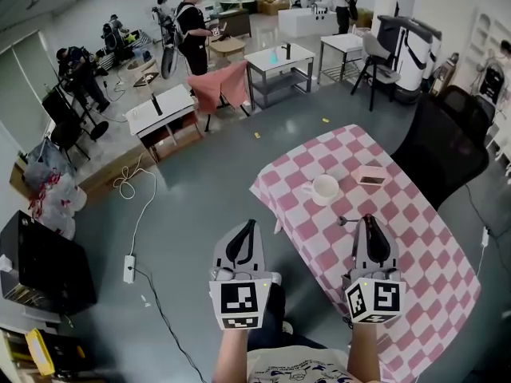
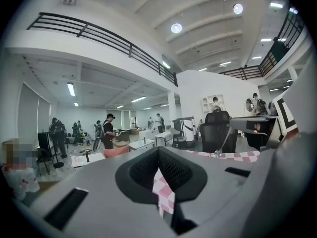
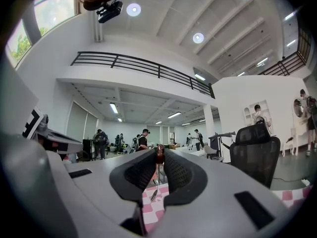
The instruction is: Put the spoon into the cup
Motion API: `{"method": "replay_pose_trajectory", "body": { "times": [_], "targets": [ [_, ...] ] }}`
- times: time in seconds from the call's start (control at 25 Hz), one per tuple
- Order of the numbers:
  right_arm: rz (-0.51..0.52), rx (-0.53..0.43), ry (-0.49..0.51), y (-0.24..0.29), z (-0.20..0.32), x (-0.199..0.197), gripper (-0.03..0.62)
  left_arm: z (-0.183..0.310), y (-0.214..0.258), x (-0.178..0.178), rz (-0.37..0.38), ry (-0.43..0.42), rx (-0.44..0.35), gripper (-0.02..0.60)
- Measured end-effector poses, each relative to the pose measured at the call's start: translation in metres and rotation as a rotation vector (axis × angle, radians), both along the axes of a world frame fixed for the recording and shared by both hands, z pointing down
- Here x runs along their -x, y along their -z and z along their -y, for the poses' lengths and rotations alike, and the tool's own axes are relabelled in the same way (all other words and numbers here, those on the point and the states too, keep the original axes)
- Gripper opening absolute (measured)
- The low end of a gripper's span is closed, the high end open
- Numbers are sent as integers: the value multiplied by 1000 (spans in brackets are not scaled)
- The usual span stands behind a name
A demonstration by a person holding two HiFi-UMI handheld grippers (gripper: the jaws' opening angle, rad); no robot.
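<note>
1. The spoon [image 1: 351, 221] is pinched by its handle end between the nearly closed jaws of the right gripper [image 1: 369, 219]. Its bowl sticks out toward the left of the frame, over the checked tablecloth [image 1: 419, 250]. This grip appears chosen so the bowl can be lowered into the cup first.
2. The cup [image 1: 325, 188] stands upright at frame centre, up and left of the spoon and apart from it, its mouth unobstructed.
3. The left gripper [image 1: 253, 225] is held at lower centre, off the table's left edge. Its jaws are closed together on nothing, and it is judged to be kept clear.
4. Both grippers are held roughly level, side by side, pointing toward the top of the frame.
</note>
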State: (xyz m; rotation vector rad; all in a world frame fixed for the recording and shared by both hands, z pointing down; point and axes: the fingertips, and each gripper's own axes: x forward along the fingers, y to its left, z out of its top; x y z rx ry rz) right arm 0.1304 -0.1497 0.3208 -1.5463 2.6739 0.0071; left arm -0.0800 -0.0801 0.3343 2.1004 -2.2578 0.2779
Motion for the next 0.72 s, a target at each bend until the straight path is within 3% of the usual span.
{"method": "replay_pose_trajectory", "body": {
  "times": [0.32,0.72],
  "targets": [
    [-12,0,-35,-4,72,26,60,81,-3,27,-11,-43,-5,14],
    [-12,12,-113,-4,173,54,60,204,1,53,-12,-156,-16,14]
  ]
}}
